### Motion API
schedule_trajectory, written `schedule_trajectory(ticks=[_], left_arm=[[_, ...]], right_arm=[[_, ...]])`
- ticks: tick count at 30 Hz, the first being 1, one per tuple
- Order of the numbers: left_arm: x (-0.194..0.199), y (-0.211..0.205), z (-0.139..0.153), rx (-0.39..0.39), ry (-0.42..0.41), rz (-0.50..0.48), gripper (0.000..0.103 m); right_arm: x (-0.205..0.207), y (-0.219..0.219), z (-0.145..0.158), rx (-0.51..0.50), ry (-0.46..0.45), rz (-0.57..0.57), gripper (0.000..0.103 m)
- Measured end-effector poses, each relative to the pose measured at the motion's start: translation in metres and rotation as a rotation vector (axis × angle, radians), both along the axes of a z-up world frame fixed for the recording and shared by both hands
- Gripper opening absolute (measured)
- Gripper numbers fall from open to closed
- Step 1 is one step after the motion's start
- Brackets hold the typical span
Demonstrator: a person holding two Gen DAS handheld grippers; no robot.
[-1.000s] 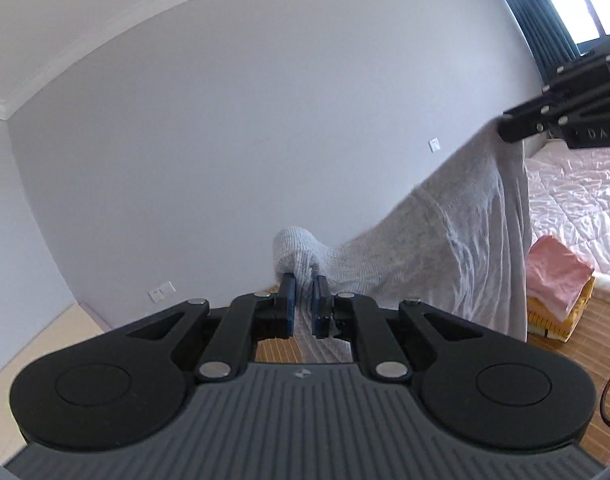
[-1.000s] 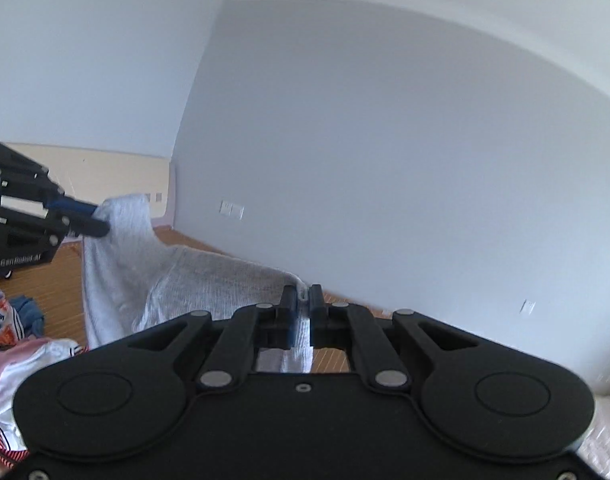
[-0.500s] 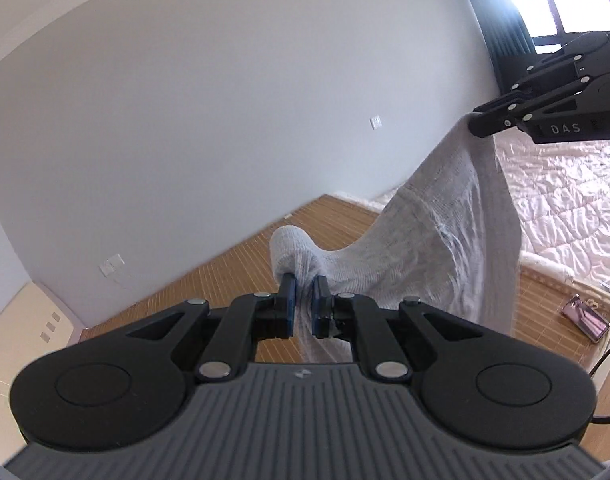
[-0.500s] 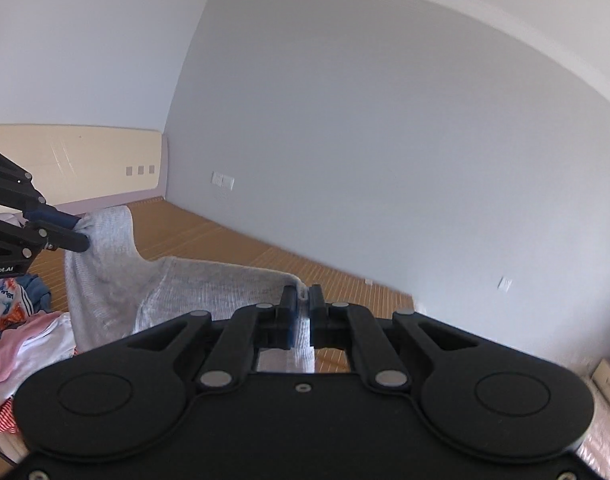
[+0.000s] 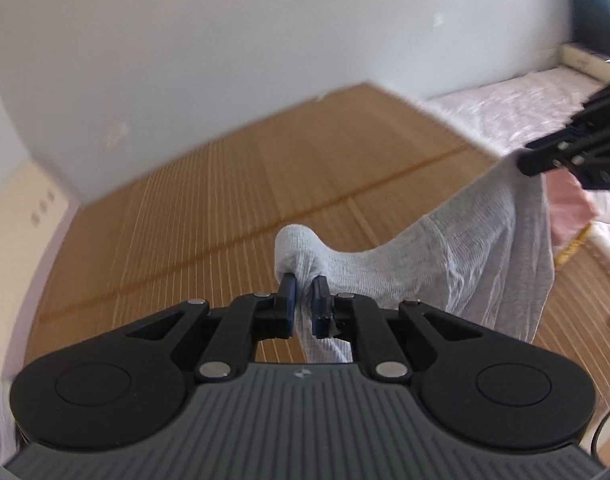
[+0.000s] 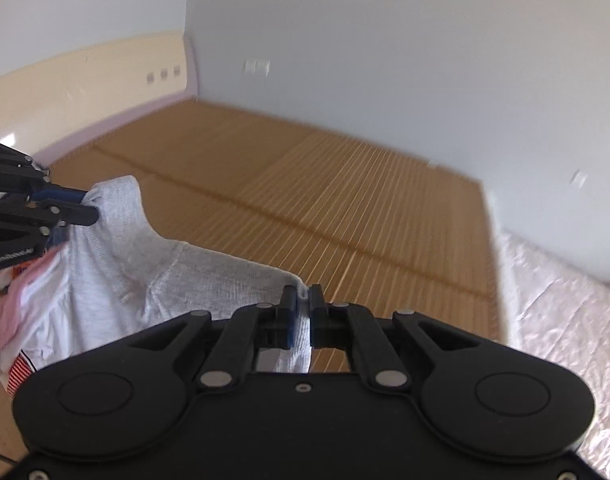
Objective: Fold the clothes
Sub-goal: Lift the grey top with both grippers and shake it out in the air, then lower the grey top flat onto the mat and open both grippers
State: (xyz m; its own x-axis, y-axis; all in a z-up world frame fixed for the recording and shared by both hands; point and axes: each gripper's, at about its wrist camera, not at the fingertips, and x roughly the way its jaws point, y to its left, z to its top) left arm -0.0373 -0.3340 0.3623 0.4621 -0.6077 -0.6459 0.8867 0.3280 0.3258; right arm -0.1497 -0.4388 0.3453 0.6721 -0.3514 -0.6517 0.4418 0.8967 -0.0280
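- Hanging between both grippers, the grey garment [image 5: 445,264] is now seen lower, over the bamboo mat [image 5: 265,184].
- The left gripper [image 5: 303,306] is kept clamped on one corner.
- The right gripper [image 6: 303,312] is kept clamped on the other.

two black two-finger grippers: the left gripper [image 5: 304,298] and the right gripper [image 6: 303,307], each with two blue-padded jaws. one light grey knitted garment [image 5: 445,264] hangs between them. one woven bamboo mat [image 6: 345,200] covers the bed. one pale pink quilted bedspread [image 6: 565,300]. one folded pink cloth [image 5: 569,204]. one heap of pink and white clothes [image 6: 21,312], its number of pieces unclear. one double white wall socket [image 6: 256,66]. three small switches [image 6: 164,74] on the cream headboard.
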Motion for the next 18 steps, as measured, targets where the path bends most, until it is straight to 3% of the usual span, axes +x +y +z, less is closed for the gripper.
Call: schedule_trajectory(ticks=[3,7,8,13,18], left_arm=[[0.038,-0.031,-0.033,0.025,0.064,0.08,0.01],[0.071,-0.081,-0.083,0.067,0.081,0.12,0.01],[0.087,-0.108,-0.115,0.072,0.093,0.133,0.01],[0.134,-0.159,-0.164,0.08,0.133,0.154,0.01],[0.193,-0.216,-0.218,0.07,0.145,0.147,0.013]], right_arm=[[0.032,-0.026,-0.024,0.044,0.041,0.009,0.007],[0.039,-0.062,-0.076,0.093,0.071,-0.001,0.007],[0.045,-0.069,-0.087,0.101,0.078,-0.005,0.007],[0.095,-0.11,-0.141,0.153,0.111,-0.052,0.007],[0.109,-0.148,-0.193,0.154,0.141,-0.122,0.009]])
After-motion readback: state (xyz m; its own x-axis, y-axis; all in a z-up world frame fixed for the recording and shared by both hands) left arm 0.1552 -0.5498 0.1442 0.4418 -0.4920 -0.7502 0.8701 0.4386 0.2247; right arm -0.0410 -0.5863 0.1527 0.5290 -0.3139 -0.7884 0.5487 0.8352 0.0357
